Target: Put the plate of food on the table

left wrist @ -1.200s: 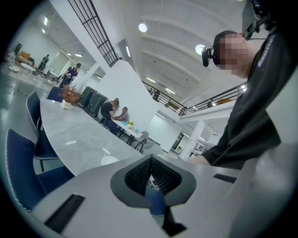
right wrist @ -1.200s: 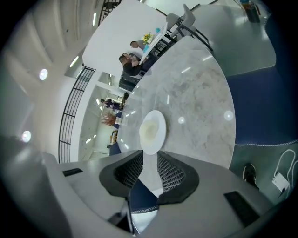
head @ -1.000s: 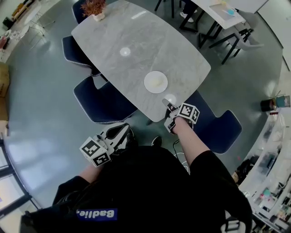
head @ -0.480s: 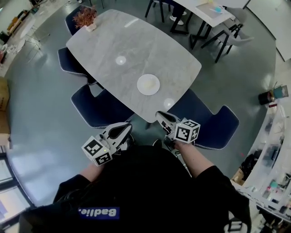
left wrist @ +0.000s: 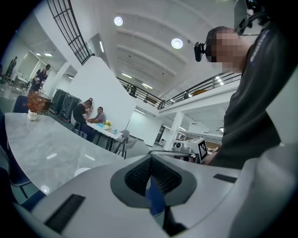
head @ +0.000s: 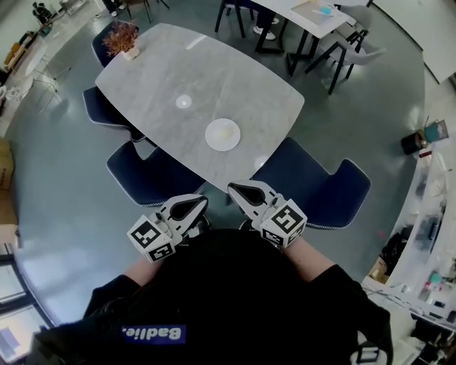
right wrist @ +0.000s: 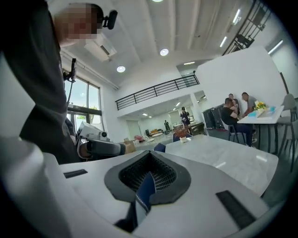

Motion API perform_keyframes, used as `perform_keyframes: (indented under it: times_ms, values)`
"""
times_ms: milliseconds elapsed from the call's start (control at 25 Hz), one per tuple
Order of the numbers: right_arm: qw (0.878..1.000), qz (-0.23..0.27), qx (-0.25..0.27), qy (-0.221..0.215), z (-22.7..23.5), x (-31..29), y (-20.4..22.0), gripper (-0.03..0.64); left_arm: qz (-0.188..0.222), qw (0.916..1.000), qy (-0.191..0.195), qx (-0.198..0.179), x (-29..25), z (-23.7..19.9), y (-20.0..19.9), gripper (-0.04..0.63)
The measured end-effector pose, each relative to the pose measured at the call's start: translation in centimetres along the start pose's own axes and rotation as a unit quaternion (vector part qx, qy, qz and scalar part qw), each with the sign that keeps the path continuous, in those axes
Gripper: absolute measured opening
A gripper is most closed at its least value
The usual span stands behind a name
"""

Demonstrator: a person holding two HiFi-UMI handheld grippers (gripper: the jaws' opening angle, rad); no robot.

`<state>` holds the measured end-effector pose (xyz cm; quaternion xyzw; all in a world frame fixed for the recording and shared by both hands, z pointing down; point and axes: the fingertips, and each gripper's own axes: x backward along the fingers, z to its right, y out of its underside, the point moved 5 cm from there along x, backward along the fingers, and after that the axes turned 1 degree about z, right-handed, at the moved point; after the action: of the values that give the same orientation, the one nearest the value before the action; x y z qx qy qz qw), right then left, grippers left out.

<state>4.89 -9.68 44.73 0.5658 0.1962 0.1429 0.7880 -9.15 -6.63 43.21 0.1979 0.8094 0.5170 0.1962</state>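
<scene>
A white plate (head: 223, 134) with pale food lies on the grey marble table (head: 157, 64), near its front edge. Both grippers are held close to my body, short of the table and away from the plate. My left gripper (head: 195, 204) is shut and holds nothing. My right gripper (head: 235, 189) is also shut and empty, its tips over the gap between two chairs. In the left gripper view the shut left gripper (left wrist: 151, 159) points toward the table (left wrist: 42, 144), and the plate's edge (left wrist: 82, 171) shows low at the left. In the right gripper view the right gripper (right wrist: 150, 155) is shut too.
Dark blue chairs (head: 146, 175) (head: 313, 182) stand at the table's near side. A potted plant (head: 122, 37) sits at the table's far left end. A white table (head: 313, 13) with grey chairs stands behind it. People (right wrist: 237, 111) sit at another table. Shelves (head: 431, 235) line the right.
My right gripper has drawn back from the table's edge toward my body and now sits beside the left one. The plate stays where it was on the table.
</scene>
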Motion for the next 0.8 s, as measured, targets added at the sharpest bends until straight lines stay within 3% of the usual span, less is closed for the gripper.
perform_keyframes:
  times_ms: [480, 800]
  values:
    - [0.998, 0.001, 0.052, -0.034, -3.0, -0.5, 0.8, 0.009, -0.013, 0.9998, 0.013, 0.000, -0.3, 0.8, 0.5, 0.008]
    - [0.998, -0.004, 0.047, -0.035, -3.2, -0.5, 1.0, 0.009, -0.011, 0.9999, 0.012, -0.001, -0.1, 0.8, 0.6, 0.008]
